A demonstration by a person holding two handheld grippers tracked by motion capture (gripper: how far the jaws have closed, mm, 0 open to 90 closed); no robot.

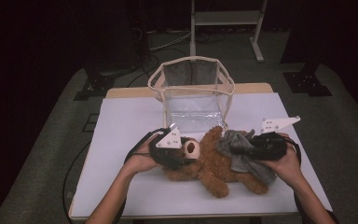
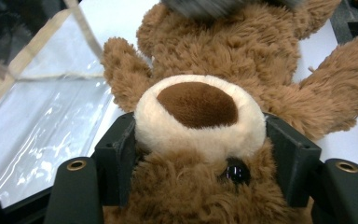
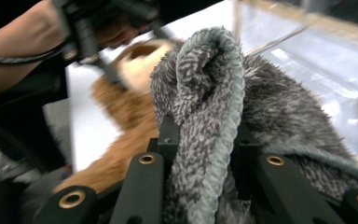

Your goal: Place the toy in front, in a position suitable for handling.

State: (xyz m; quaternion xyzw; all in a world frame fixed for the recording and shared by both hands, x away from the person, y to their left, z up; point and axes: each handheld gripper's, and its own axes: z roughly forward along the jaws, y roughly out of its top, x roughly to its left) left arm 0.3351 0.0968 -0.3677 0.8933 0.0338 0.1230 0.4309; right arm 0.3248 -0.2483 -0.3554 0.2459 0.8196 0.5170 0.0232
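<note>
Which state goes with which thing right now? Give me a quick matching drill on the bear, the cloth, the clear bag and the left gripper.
Things:
1. teddy bear
2. grey cloth
3. clear bag
4. left gripper

States:
A. stands open-topped at the back of the table
B. lies on the white table top, muzzle up
C. pinched between the right gripper's jaws
D. jaws either side of the bear's head

Pairs: 1-B, 2-C, 3-A, 4-D
</note>
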